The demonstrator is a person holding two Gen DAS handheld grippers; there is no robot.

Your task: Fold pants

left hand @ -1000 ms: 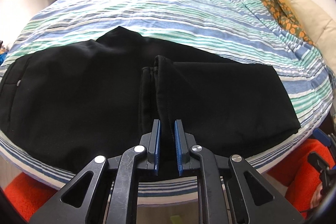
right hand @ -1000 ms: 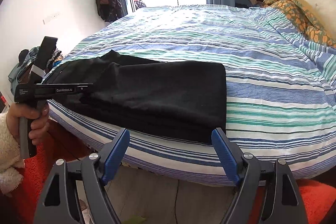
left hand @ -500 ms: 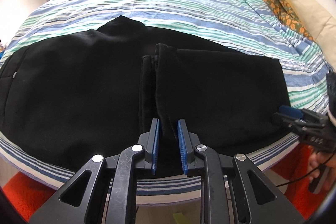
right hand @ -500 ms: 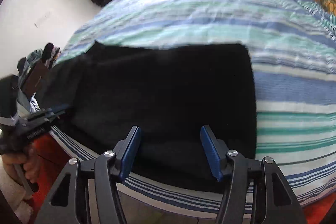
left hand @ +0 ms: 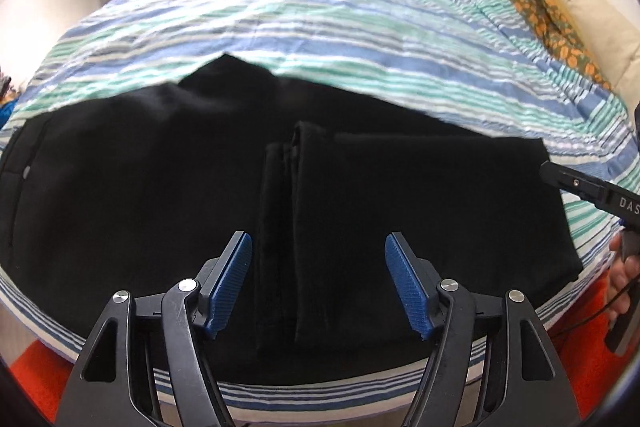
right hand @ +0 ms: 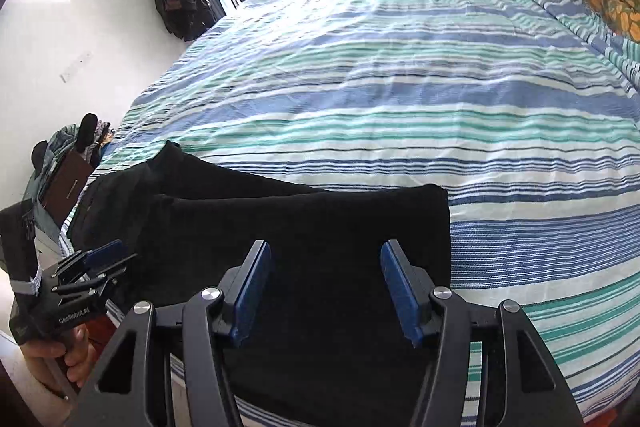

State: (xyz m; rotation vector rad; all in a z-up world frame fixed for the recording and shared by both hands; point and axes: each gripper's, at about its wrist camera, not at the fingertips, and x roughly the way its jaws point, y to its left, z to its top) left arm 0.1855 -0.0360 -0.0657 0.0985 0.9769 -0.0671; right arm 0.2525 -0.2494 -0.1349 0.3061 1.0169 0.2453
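Black pants (left hand: 160, 187) lie flat on the striped bed near its front edge, with the legs folded back over themselves so the hems (left hand: 288, 163) lie mid-garment. My left gripper (left hand: 318, 281) is open and empty, low over the front edge by the hems. My right gripper (right hand: 326, 291) is open and empty over the folded right end of the pants (right hand: 320, 227). The left gripper also shows in the right wrist view (right hand: 92, 263), and the right one shows at the edge of the left wrist view (left hand: 592, 191).
The striped blue, green and white bedspread (left hand: 340, 27) stretches behind the pants. An orange patterned blanket (left hand: 540, 7) and a cream pillow (left hand: 592, 11) lie at the far right. An orange rug (left hand: 28, 375) covers the floor below the bed edge. Clothes hang at the far left wall (right hand: 176, 3).
My left gripper has let go of the pant hem and opened wide. My right gripper has moved in low over the folded right end of the pants.
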